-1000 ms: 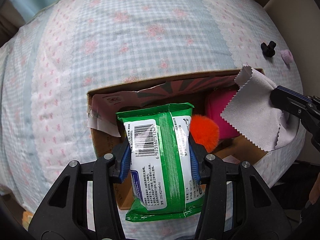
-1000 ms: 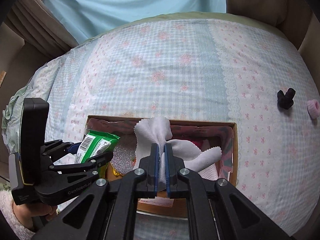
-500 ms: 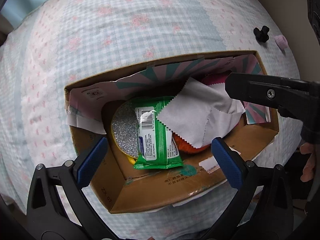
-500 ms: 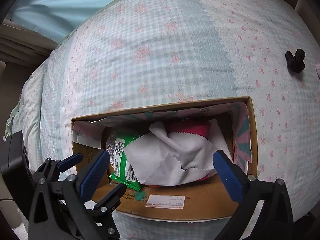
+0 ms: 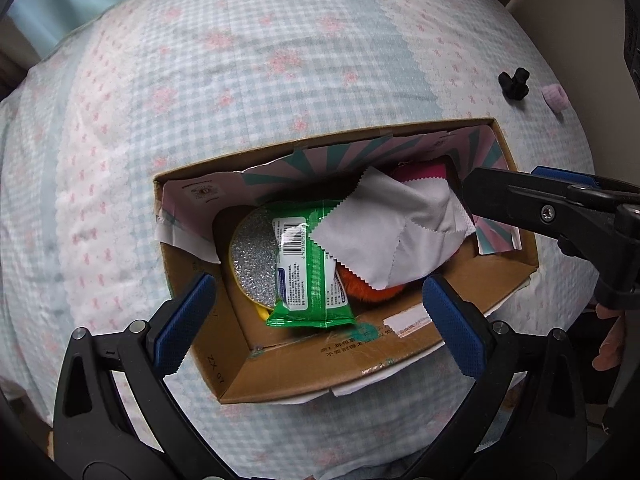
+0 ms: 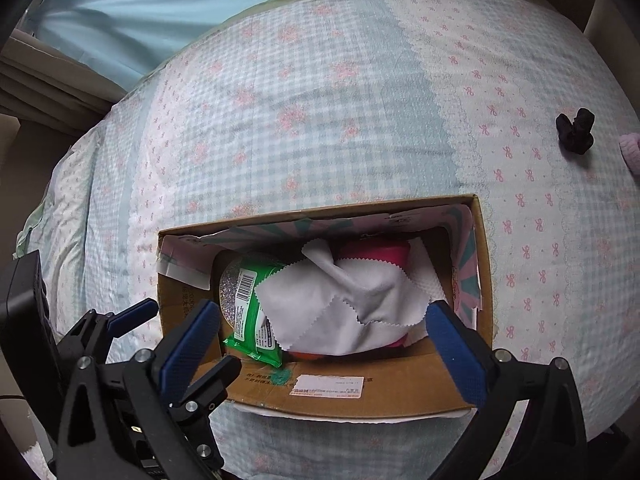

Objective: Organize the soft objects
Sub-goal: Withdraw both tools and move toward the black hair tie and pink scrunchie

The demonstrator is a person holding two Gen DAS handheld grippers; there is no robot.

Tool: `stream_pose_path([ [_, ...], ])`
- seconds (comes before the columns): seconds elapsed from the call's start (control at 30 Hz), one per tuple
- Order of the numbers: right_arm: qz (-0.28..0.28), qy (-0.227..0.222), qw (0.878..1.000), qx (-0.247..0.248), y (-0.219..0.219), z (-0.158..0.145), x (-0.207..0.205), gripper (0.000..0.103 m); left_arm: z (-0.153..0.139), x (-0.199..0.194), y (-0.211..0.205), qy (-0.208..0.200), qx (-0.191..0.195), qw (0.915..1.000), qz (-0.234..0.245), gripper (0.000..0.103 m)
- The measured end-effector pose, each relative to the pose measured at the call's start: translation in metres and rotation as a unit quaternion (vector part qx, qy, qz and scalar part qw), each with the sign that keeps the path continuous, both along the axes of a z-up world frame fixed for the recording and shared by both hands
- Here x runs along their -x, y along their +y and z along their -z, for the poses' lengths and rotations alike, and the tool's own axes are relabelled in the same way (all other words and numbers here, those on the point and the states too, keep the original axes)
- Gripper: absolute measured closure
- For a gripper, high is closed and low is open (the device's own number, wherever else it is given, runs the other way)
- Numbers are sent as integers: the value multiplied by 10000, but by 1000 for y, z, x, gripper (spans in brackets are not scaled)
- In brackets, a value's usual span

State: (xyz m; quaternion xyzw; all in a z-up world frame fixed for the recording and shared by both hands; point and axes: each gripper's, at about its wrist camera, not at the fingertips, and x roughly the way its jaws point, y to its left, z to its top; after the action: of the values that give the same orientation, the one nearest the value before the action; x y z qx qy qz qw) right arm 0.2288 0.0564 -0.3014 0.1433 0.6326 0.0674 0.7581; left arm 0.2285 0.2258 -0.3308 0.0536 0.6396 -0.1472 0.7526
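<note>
On the far left, the bedspread (image 5: 280, 80) lies bare around a cardboard box (image 5: 400, 364) that sits near its front edge. The left gripper (image 5: 316, 312) hangs over the box with its blue pads (image 5: 184, 324) spread wide and nothing between them. A second ago those pads were pinching the green wipes packet (image 5: 308, 264); now the packet lies inside the box, in its left half, resting partly over a round silver glittery pad (image 5: 256, 260).

Moving right, the grey cloth (image 5: 396, 232) is draped across the middle of the box, one corner overlapping the packet's top right edge. Under it an orange fuzzy ball (image 5: 360, 288) peeks out at the near side, and something pink (image 5: 424, 170) shows at the far side. The right gripper (image 6: 324, 340) is likewise spread open and empty above the box; a second ago it held this cloth pressed between its fingers.

So both items have just been let go into the box, which I judge completes this pair of placements.

Further right, well apart from the box, a small black hair tie (image 6: 576, 132) and a pink scrunchie (image 6: 632, 152) lie on the bedspread near its right edge. These look like the likely remaining soft things to collect, and the right gripper is the nearer one to them.
</note>
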Motion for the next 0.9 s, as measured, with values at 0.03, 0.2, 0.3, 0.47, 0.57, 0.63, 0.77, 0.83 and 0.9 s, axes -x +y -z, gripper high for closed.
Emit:
stream_pose_path([
  [0.03, -5, -46, 10000, -1, 0, -5, 3, 0, -3, 2, 1, -21, 6, 10000, -9, 0],
  [0.2, -76, -401, 9991, 136, 1, -39, 25, 0, -31, 19, 4, -314, -118, 9994, -43, 0],
  [0.3, -211, -635, 9975, 231, 3, -64, 42, 0, -50, 31, 8, -516, -234, 9984, -92, 0],
  [0.47, -243, -983, 9936, 502, 0, -104, 72, 0, -81, 53, 19, -759, -147, 9967, -245, 0],
  [0.57, -192, -1131, 9908, 716, -7, -128, 90, 0, -100, 67, 21, -916, -132, 9953, -280, 0],
  [0.63, -185, -1263, 9880, 874, -13, -145, 101, 0, -115, 78, 20, -1068, -95, 9937, -311, 0],
  [0.77, -109, -1581, 9812, 1102, -32, -175, 123, 0, -146, 95, 13, -1355, 11, 9899, -415, 0],
  [0.83, -5, -1698, 9788, 1145, -46, -187, 132, 0, -159, 102, 4, -1461, 75, 9882, -449, 0],
  [0.9, 80, -1755, 9780, 1129, -62, -195, 138, 0, -170, 108, -8, -1532, 160, 9870, -461, 0],
])
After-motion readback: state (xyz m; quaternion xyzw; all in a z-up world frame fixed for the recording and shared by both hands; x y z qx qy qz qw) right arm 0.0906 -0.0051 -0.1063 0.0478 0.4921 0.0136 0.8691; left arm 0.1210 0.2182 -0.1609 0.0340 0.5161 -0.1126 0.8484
